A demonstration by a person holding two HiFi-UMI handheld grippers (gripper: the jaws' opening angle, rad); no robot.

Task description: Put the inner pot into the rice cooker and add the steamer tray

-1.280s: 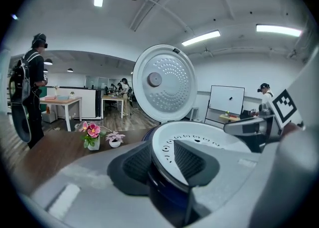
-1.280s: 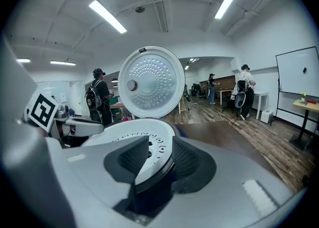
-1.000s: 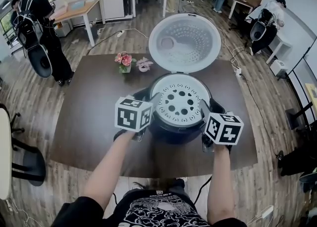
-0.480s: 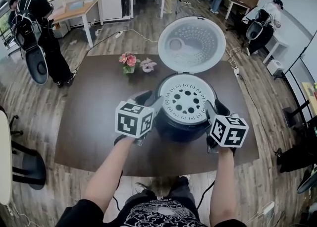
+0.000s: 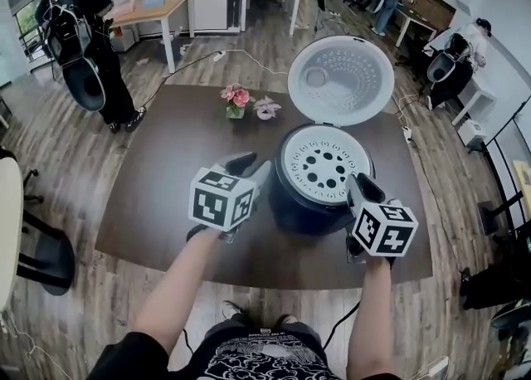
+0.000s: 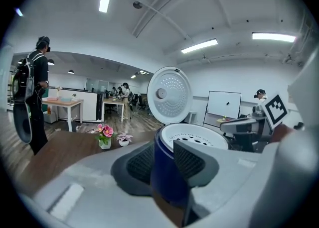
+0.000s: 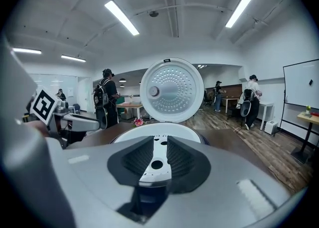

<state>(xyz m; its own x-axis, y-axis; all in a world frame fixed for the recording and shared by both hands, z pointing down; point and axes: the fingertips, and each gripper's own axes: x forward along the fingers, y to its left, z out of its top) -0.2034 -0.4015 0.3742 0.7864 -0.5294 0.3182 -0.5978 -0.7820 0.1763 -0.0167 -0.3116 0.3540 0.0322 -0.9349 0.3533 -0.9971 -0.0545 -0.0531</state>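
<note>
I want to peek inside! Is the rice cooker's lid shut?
No, the lid stands wide open behind the rice cooker, with the holey steamer tray showing in its top.

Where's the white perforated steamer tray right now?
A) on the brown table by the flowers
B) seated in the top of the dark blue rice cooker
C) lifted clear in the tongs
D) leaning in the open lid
B: the white perforated steamer tray lies flat across the mouth of the dark blue rice cooker, in front of the raised round white lid.
</note>
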